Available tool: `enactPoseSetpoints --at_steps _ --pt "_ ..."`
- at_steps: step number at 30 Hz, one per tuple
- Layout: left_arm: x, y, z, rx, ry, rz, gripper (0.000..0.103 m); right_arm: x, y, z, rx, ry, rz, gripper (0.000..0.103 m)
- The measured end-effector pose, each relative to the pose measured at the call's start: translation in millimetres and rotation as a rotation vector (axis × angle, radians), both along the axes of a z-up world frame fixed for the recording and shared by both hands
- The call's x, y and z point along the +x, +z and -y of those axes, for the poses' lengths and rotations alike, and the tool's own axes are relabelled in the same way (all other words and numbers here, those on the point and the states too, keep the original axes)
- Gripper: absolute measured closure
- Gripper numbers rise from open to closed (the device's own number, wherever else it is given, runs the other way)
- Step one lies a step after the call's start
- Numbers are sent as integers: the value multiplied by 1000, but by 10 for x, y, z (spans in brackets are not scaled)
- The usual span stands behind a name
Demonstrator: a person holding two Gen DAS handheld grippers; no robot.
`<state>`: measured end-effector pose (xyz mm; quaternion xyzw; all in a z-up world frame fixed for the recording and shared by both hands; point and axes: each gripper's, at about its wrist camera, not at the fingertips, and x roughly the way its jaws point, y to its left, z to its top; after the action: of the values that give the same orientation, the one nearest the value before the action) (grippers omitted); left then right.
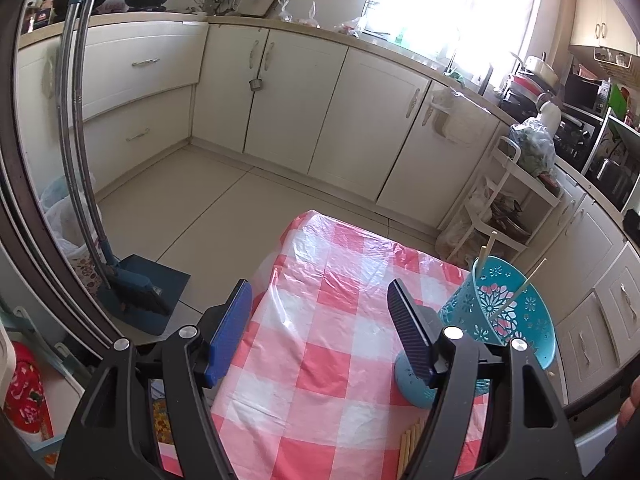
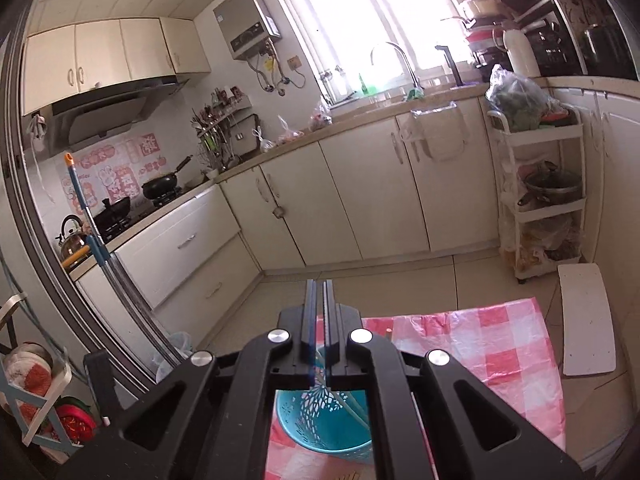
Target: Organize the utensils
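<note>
A teal perforated utensil holder stands on the red-and-white checked tablecloth, with two wooden chopsticks leaning inside it. More chopsticks lie on the cloth near the front edge. My left gripper is open and empty, just left of the holder. My right gripper has its jaws almost closed with nothing visible between them, hovering directly above the holder, in which chopsticks show.
A blue dustpan with a long handle stands on the floor left of the table. A white trolley rack stands by the cabinets at right. A white board lies past the table's far right corner.
</note>
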<state>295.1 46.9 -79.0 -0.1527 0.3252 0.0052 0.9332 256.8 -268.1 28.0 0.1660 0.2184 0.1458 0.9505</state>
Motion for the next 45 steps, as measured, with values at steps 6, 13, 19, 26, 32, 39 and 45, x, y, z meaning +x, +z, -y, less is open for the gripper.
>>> enactPoseSetpoints --at_steps 6,13,19,26,32,39,45 --pt "6 -27 -25 3 -1 -11 36 -162 -319 169 -99 26 -106 95" --pt "36 -115 -1 -12 -7 -51 35 -259 -1349 269 -385 112 -405 64" --pt "66 -180 73 22 -23 -71 35 79 -1964 228 -487 122 -509 75" --pt "110 -198 127 26 -40 -78 34 129 -2141 96 -551 168 -532 97" --pt "87 -212 110 23 -35 -82 33 -139 -1656 243 -361 101 -452 97" --pt "55 -185 103 16 -29 -75 32 -410 -126 245 63 40 9 97" --pt "32 -155 30 8 -10 -63 31 77 38 -183 2 -169 202 97"
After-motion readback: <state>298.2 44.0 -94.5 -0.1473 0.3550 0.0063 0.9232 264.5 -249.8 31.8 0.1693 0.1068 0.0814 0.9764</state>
